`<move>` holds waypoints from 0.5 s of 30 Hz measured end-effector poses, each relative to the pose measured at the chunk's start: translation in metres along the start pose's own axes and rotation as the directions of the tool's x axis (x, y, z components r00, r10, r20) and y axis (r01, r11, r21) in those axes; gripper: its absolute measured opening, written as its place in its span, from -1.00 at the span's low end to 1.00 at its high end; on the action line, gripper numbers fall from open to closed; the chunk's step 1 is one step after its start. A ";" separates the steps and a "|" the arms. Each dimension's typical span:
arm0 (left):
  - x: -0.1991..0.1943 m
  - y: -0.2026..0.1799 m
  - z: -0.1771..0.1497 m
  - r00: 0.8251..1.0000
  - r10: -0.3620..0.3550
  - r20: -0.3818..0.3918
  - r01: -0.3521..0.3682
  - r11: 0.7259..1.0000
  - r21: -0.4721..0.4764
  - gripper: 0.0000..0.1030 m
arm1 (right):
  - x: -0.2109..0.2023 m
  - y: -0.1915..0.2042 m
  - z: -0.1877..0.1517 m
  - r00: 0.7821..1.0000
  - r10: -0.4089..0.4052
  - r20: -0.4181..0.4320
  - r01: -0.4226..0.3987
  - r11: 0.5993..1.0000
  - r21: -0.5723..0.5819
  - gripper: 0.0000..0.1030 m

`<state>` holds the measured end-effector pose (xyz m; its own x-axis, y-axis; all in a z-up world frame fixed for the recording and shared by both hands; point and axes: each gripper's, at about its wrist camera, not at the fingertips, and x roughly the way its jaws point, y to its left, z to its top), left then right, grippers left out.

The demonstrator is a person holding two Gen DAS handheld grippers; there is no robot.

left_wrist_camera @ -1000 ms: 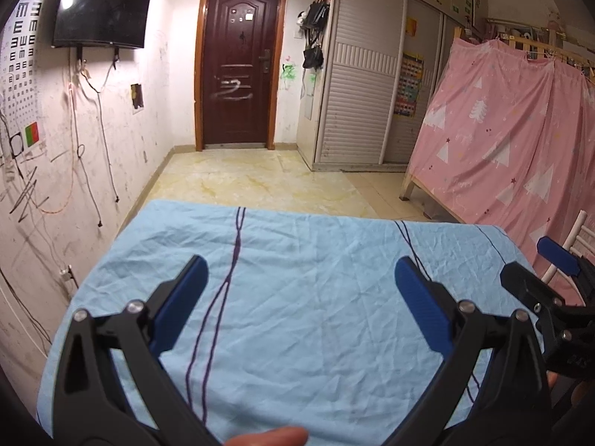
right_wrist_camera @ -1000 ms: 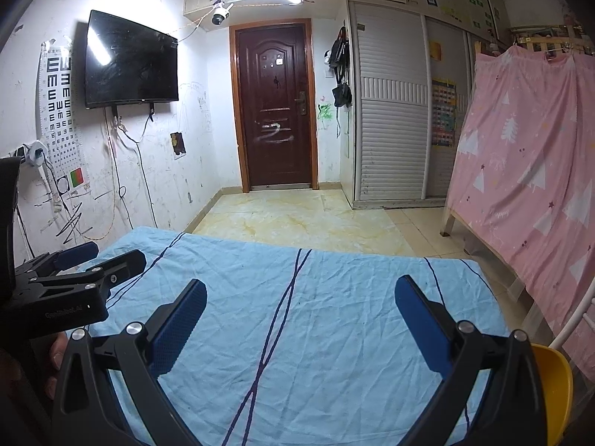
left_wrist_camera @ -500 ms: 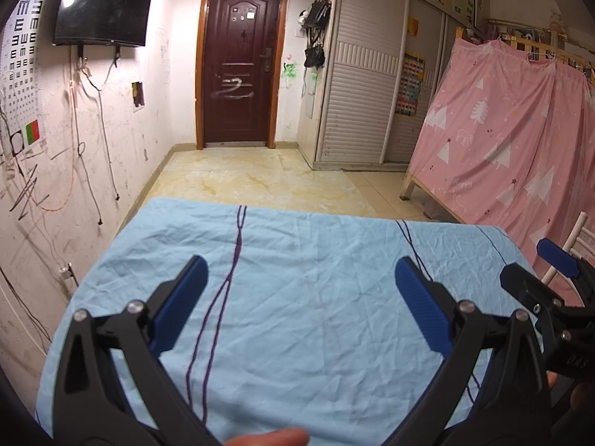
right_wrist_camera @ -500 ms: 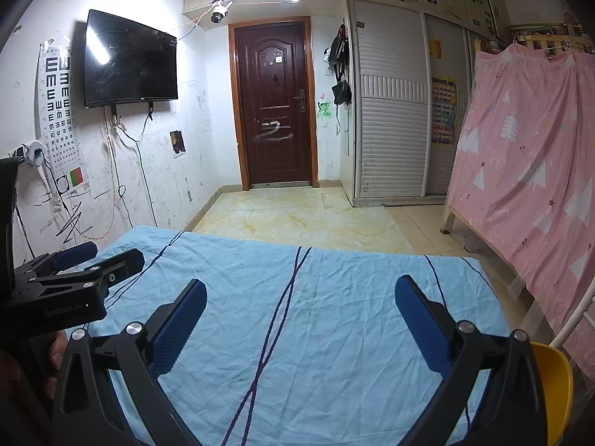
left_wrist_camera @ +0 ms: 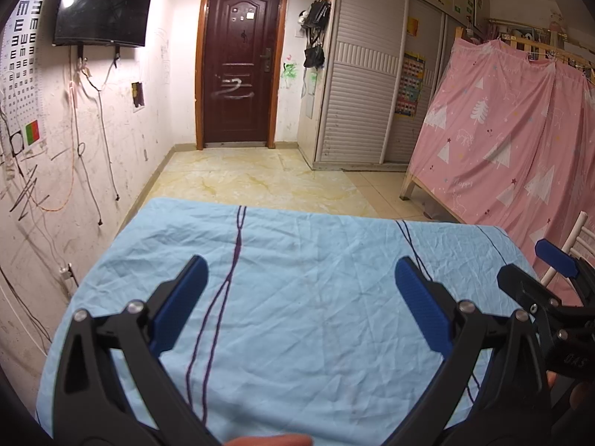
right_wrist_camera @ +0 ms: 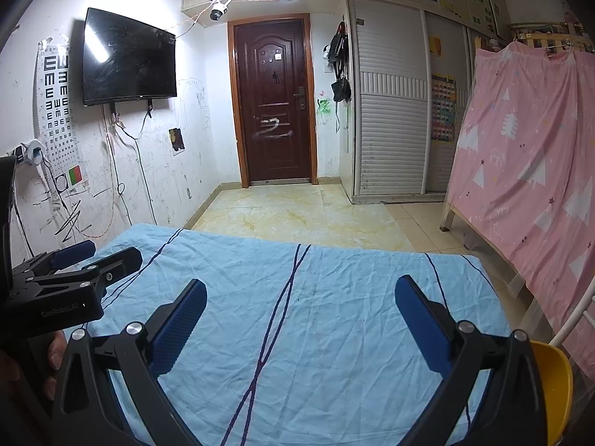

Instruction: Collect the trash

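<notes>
- Left of the blue cloth [left_wrist_camera: 297, 297], the wall with its dangling cables [left_wrist_camera: 89, 141] shows no litter I can spot.
- Over the cloth's left half, the left gripper [left_wrist_camera: 301, 282] hovers with its blue pads spread wide, nothing between them.
- The cloth itself is bare: creases and dark stripes, no trash on it in either view.
- Over the cloth's right half, the right gripper [right_wrist_camera: 301, 297] is just as wide apart and empty.
- Right of the cloth, a yellow chair [right_wrist_camera: 550, 379] sits near the pink curtain [right_wrist_camera: 520, 156].
- My read: this is a search step, so sweep both cameras slowly beyond the cloth's edges and keep the fingers spread until something turns up.
</notes>
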<state>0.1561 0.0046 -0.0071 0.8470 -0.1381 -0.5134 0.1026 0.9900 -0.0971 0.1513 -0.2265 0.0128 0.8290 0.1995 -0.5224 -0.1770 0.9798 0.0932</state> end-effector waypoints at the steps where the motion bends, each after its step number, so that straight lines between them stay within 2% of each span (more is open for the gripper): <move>1: 0.000 0.000 0.000 1.000 0.000 0.003 0.000 1.000 0.002 0.87 | 0.000 0.000 0.000 1.000 0.000 0.001 0.000 1.000 0.000 0.83; 15: 0.000 0.000 -0.002 1.000 0.000 0.003 0.000 1.000 0.002 0.87 | 0.000 0.000 0.000 1.000 0.000 0.000 0.000 1.000 0.000 0.83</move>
<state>0.1551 0.0043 -0.0090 0.8486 -0.1379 -0.5108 0.1035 0.9901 -0.0952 0.1516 -0.2264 0.0132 0.8292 0.1994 -0.5222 -0.1769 0.9798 0.0931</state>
